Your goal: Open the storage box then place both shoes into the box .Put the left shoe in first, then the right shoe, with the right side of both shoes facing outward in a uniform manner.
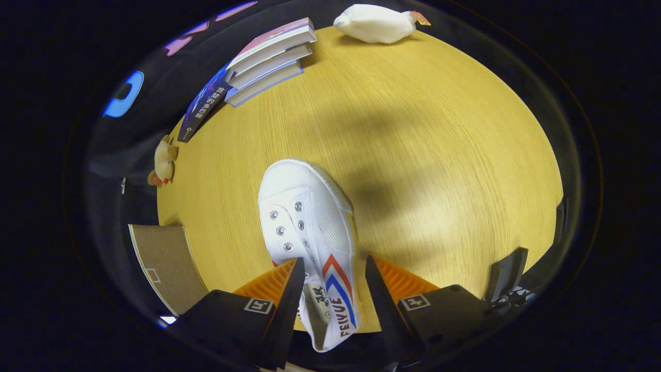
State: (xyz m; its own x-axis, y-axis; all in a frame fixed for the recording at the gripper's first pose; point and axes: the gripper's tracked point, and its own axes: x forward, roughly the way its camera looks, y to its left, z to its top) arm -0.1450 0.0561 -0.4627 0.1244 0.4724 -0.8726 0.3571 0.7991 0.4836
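Observation:
A white canvas shoe (pixel 310 217) with red and blue stripes on its side points away from me over the wooden table (pixel 439 129). Its heel end sits between my fingers and reaches back past the table's near edge, and its shadow falls off to the right, so it looks lifted. My gripper (pixel 333 261) is closed around the heel part. The left finger (pixel 289 289) is at the shoe's opening and the right finger (pixel 379 289) is by the striped side. A brown panel of the storage box (pixel 165 263) stands just left of the left finger.
A stack of books (pixel 268 57) lies at the far left of the table. A white plush toy (pixel 374 23) rests at the far edge. A small yellow toy (pixel 164 163) sits at the left edge. A dark object (pixel 508 271) stands right of the right finger.

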